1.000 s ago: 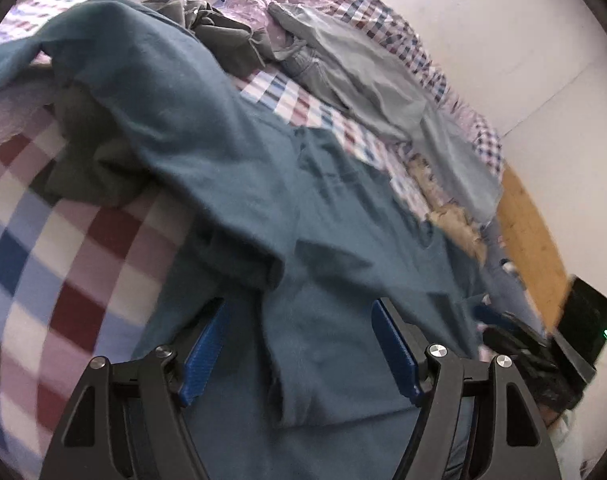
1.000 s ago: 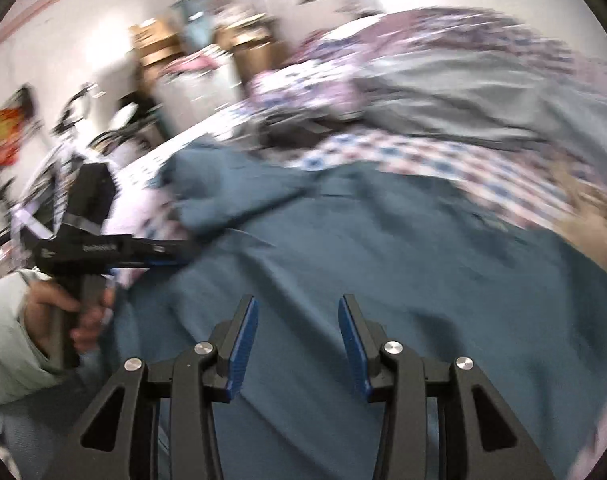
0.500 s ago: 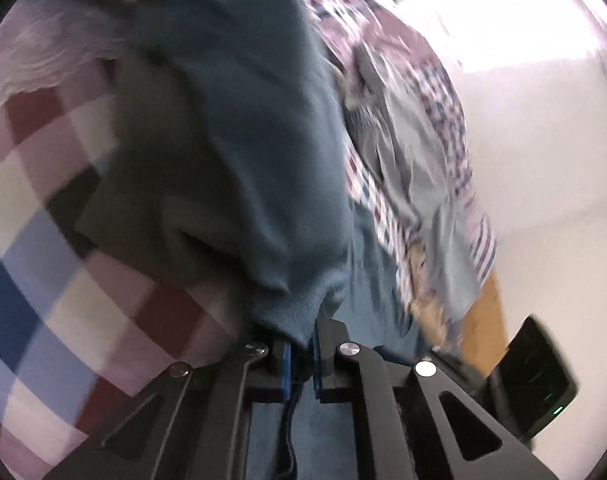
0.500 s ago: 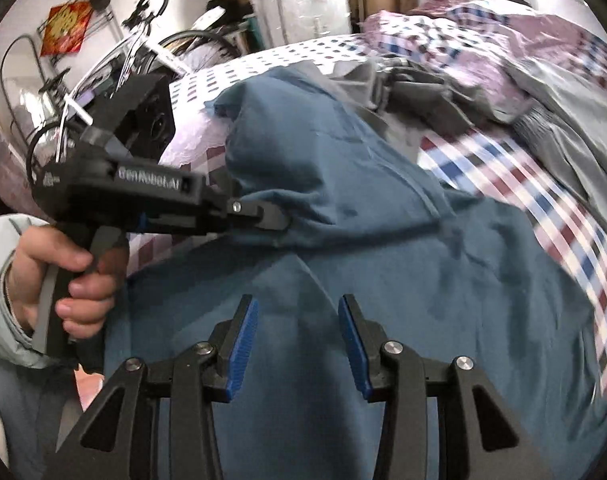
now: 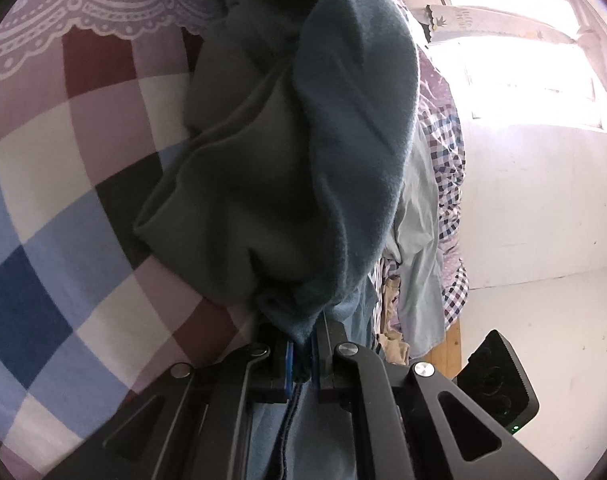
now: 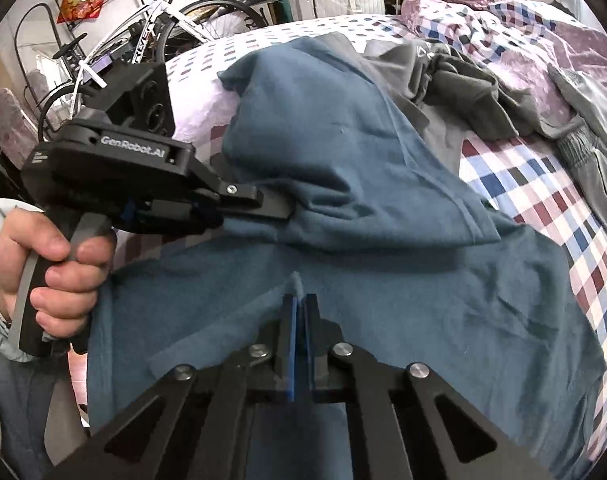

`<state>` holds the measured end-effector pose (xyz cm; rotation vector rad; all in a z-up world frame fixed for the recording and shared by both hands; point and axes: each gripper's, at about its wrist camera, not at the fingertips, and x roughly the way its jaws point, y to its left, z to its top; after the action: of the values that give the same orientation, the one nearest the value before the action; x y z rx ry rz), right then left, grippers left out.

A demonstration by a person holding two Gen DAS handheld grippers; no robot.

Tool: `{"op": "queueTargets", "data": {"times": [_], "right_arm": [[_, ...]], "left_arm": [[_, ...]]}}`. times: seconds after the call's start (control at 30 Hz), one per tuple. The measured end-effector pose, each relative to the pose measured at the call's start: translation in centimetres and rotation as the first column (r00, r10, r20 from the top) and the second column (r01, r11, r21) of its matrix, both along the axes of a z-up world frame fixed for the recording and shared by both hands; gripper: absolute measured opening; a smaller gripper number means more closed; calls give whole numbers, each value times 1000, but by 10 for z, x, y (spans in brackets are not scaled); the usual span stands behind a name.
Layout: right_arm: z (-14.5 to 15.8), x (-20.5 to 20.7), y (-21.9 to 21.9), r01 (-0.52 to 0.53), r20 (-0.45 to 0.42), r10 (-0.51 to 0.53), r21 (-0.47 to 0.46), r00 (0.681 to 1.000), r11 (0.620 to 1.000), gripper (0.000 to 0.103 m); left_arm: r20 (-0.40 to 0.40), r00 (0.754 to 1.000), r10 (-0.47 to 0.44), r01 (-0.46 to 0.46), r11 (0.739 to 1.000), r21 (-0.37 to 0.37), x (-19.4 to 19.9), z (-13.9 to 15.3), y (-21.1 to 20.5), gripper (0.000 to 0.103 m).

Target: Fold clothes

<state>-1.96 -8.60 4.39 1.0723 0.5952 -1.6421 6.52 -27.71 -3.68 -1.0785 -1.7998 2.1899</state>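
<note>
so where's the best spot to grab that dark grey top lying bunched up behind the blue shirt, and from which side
Probably its near rumpled edge, where the dark grey top bunches into raised ridges a gripper can pinch. Come from the checked bedspread side in front: that edge looks free, while its left part overlaps the blue shirt. Both the left gripper and right gripper are shut on the blue shirt, so one must let go first.

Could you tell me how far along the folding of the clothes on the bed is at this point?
Early. Nothing looks folded yet. In hand: the left gripper is shut on a bunched edge of the blue garment, and the right gripper pinches a crease nearer its middle. Left: finishing this garment, then the crumpled grey clothes on the checked bedspread.
</note>
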Motion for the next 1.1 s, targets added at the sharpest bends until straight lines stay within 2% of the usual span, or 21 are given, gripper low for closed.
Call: {"op": "queueTargets", "data": {"times": [0.1,0.23,0.33,0.47,0.5,0.57,0.7,0.8,0.83,0.87,0.97,1.1], "right_arm": [[2,-6,-3,22,-37,-22,8,999,1000,1],[3,-29,-3,136,-99,-135,3,986,991,0],[3,-46,2,180,-10,-180,-39,984,983,1],[4,-47,10,112,204,-89,-103,975,988,5],[3,-45,10,100,224,-75,-99,972,990,8],[-1,-43,6,84,228,-68,-63,971,994,35],[-9,-39,-2,52,236,-50,1,970,999,38],[-10,-29,-8,-4,226,3,4,974,1000,29],[-10,-24,-8,-17,203,13,19,979,1000,8],[-11,-20,-8,-25,175,18,38,984,999,1],[-10,-12,-8,-33,110,25,68,994,997,1],[0,-12,-4,13,20,-14,44,1000,999,0]], "left_arm": [[0,1000,1,-1,1000,6,1,-1,1,5],[1,1000,2,-2,1000,7,2,0,3,5],[1,1000,2,-2,1000,11,2,0,4,5],[3,1000,-1,1,1000,18,2,-1,6,5],[4,1000,-2,2,1000,18,2,0,7,5],[6,1000,-7,7,1000,10,2,1,9,5],[8,1000,-11,11,1000,-13,2,4,13,5],[9,1000,-11,11,1000,-12,2,4,15,5],[10,1000,-12,12,1000,-12,2,4,16,5],[11,1000,-13,13,1000,-12,2,4,16,5],[14,1000,-14,14,1000,-11,2,4,19,5],[15,1000,-14,14,1000,-9,2,6,22,5]]}}
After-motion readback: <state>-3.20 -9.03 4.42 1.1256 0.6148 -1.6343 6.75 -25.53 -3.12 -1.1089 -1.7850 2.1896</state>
